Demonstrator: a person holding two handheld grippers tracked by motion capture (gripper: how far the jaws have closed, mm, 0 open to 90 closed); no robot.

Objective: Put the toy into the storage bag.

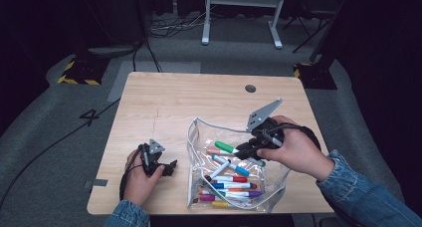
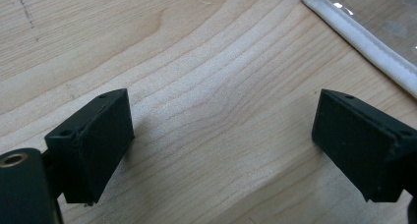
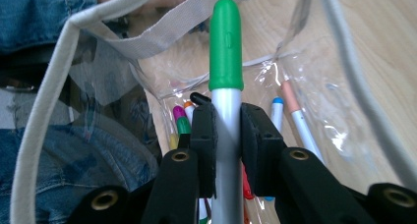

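A light wooden desk (image 1: 164, 102) carries a clear pouch (image 1: 278, 184) with white piping near its front right corner, full of colour-capped markers. Inside its mouth, the right gripper (image 3: 227, 130) clamps a green-capped marker (image 3: 226, 47). Near the front left edge, the left gripper (image 2: 221, 135) rests spread wide, grasping nothing. No writing is readable.
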